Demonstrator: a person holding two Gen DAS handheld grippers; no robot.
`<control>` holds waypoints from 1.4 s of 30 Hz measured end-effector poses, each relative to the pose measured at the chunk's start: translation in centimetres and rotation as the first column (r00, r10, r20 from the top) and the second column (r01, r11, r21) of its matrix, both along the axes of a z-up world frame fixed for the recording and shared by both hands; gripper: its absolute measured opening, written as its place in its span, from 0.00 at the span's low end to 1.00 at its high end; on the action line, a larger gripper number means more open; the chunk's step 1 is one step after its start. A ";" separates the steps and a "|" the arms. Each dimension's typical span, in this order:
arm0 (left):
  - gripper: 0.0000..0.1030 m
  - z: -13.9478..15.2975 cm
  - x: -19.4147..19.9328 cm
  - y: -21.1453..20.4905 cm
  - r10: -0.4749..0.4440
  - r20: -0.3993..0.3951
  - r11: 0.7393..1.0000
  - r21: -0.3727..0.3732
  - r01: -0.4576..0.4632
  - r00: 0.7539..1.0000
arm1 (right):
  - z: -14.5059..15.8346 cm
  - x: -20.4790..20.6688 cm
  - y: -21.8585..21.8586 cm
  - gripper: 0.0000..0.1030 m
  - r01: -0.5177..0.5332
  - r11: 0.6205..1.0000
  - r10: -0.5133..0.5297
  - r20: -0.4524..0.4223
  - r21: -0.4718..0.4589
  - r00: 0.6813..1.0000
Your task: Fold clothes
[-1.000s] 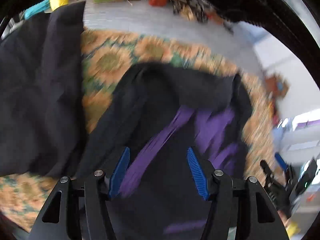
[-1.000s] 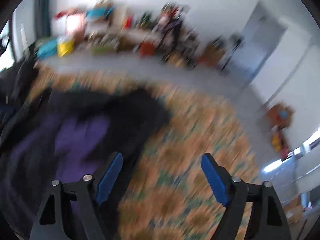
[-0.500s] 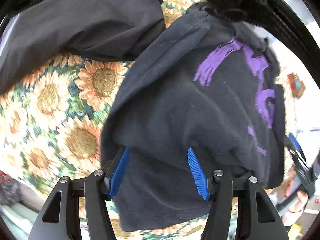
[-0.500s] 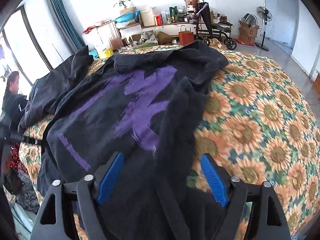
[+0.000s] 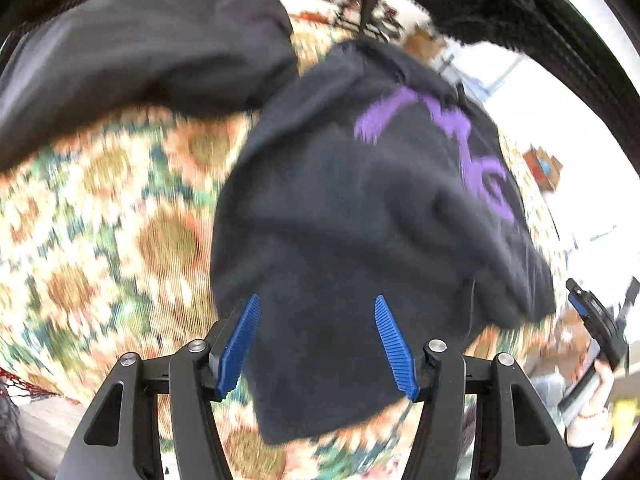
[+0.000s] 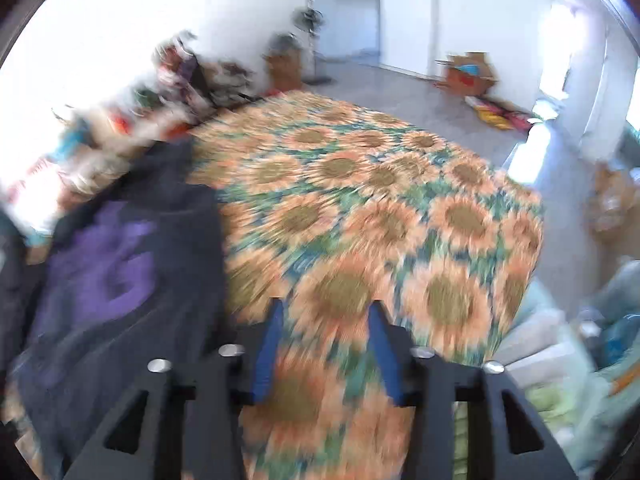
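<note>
Our right tool (image 6: pixel 326 344) has swung off the black shirt (image 6: pixel 120 280) and is closing on nothing over the sunflower bedspread (image 6: pixel 440 208). Our left tool (image 5: pixel 316 340) still hangs unclenched over the shirt's near hem — crumpled toward the bed's left edge, unfolded, ungripped.

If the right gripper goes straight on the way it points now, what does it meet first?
Most likely the sunflower bedspread: only its print shows between the closing jaws of the right gripper. The black shirt with purple print lies off to the left of that line. Blur leaves depth unclear.
</note>
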State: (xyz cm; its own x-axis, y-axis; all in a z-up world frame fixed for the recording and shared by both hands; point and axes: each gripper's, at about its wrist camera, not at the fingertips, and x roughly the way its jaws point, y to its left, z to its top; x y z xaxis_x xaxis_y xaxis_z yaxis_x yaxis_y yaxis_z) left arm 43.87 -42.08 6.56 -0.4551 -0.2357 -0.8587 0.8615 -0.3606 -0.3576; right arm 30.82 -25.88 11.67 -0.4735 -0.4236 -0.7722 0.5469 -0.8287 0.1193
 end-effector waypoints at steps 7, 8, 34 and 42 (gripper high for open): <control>0.59 -1.3 -7.5 7.0 -0.336 0.115 0.925 -0.145 0.351 0.935 | -2.5 13.4 -0.9 0.58 -0.313 0.944 0.325 -0.128 0.109 0.937; 0.60 -1.4 -9.0 7.8 -0.344 0.172 0.906 -0.195 0.375 0.923 | -3.0 14.7 -1.8 0.61 -0.336 0.933 0.354 -0.161 0.129 0.921; 0.06 0.7 5.9 4.9 -0.107 0.058 0.992 0.069 0.103 0.993 | 0.4 17.3 0.8 0.61 -0.270 0.962 0.269 0.032 0.034 0.963; 0.53 2.6 1.3 7.7 -0.075 -0.072 0.997 -0.003 0.075 0.995 | -5.2 14.4 1.9 0.55 -0.168 0.978 0.195 0.266 -0.122 0.944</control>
State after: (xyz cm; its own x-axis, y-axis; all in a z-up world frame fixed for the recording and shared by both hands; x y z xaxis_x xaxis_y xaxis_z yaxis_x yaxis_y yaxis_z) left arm 45.19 -34.35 9.12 -0.5322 -0.1991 -0.8229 0.8040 -0.4234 -0.4176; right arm 45.19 -24.01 6.52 -0.1563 -0.5609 -0.8130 0.6214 -0.6957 0.3605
